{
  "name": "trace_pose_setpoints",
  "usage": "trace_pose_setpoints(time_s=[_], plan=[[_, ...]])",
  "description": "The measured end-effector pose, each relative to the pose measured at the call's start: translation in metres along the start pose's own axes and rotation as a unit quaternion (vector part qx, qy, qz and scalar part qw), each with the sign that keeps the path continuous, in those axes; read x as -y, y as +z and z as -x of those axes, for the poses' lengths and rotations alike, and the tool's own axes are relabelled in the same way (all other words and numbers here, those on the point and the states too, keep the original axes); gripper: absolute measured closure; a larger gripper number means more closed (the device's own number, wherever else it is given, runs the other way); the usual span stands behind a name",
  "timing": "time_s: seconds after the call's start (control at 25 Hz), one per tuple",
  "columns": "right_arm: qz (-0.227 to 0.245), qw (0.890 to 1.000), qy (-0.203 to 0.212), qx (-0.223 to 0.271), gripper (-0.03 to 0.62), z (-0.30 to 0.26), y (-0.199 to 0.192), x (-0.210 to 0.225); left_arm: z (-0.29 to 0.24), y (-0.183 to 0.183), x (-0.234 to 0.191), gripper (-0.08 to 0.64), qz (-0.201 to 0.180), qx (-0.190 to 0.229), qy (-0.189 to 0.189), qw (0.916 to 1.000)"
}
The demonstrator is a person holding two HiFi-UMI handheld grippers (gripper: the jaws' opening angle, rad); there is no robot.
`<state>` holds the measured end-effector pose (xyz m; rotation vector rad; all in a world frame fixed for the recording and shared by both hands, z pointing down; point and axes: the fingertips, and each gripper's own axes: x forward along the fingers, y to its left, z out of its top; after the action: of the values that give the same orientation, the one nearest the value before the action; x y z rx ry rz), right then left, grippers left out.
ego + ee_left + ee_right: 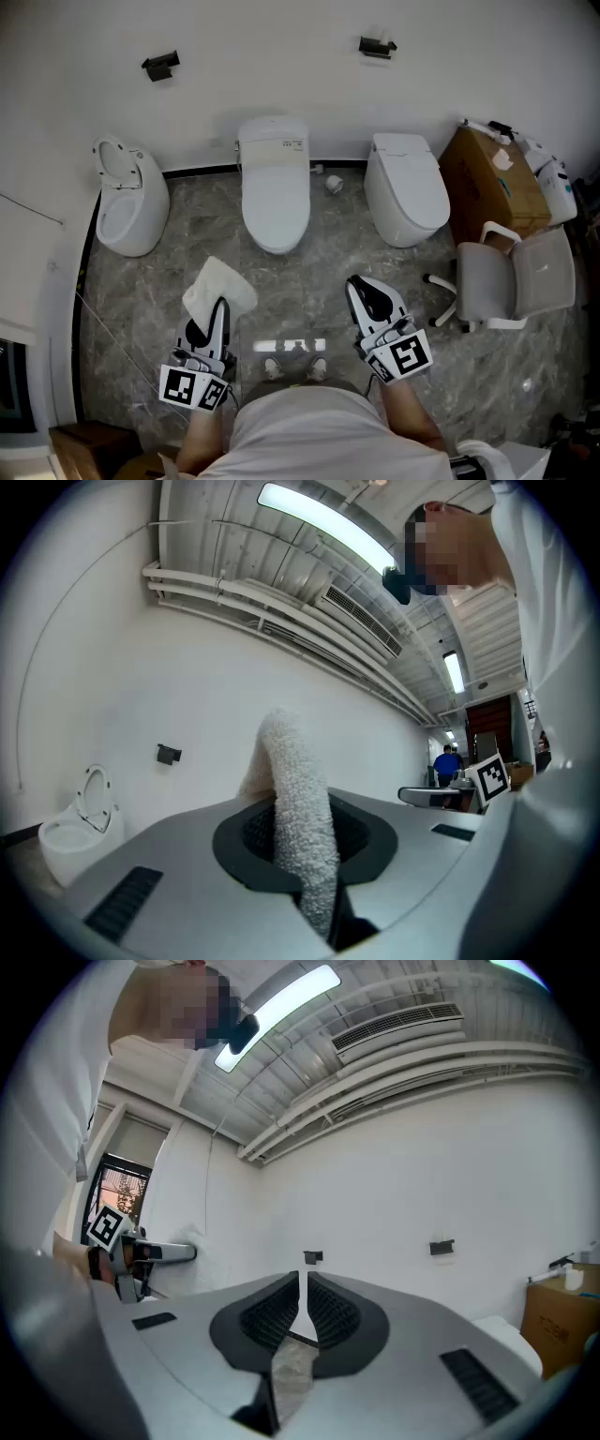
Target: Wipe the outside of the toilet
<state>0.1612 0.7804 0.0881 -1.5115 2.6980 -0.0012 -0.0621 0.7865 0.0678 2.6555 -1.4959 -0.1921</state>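
Clamping a white terry cloth (217, 284), the left gripper (219, 304) has both jaws pressed onto the fabric, which rises past their tips and flops over. The right gripper (362, 284), level with it and well apart, has its jaws drawn almost together with only a thin slit between them, and it holds nothing. Ahead, between the two, stands the middle toilet (275, 187), lid down, against the wall. Ahead and outward of the left gripper is an open-lidded toilet (127, 202). Outward of the right gripper are a third toilet (405, 187), a cardboard box (489, 186) and a grey chair (520, 279). Grey stone floor (300, 291) separates the grippers from the toilets.
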Motion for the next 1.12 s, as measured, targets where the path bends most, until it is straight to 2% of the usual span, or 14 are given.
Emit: trace_pose_setpoints(time_s=[0.32, 0.48, 0.68, 0.88, 1.12], plan=[[0.000, 1.000, 0.005, -0.003, 0.538, -0.045, -0.002, -0.030, 0.008, 0.001, -0.051, 0.502, 0.006, -0.006, 0.006, 0.9999], [-0.001, 1.000, -0.005, 0.001, 0.538, -0.056, -0.001, -0.031, 0.005, 0.001, -0.067, 0.502, 0.010, -0.005, 0.002, 0.9999], [0.028, 0.999, -0.010, -0.032, 0.538, -0.084, -0.012, -0.045, 0.000, -0.007, -0.096, 0.502, 0.022, -0.007, -0.012, 0.9997], [0.020, 0.999, -0.004, -0.037, 0.538, -0.110, -0.028, -0.064, -0.008, -0.026, -0.128, 0.502, 0.026, -0.019, -0.024, 0.9992], [0.002, 0.999, -0.003, -0.041, 0.538, -0.136, -0.042, -0.070, -0.016, -0.032, -0.141, 0.502, 0.033, -0.031, -0.042, 0.9981]])
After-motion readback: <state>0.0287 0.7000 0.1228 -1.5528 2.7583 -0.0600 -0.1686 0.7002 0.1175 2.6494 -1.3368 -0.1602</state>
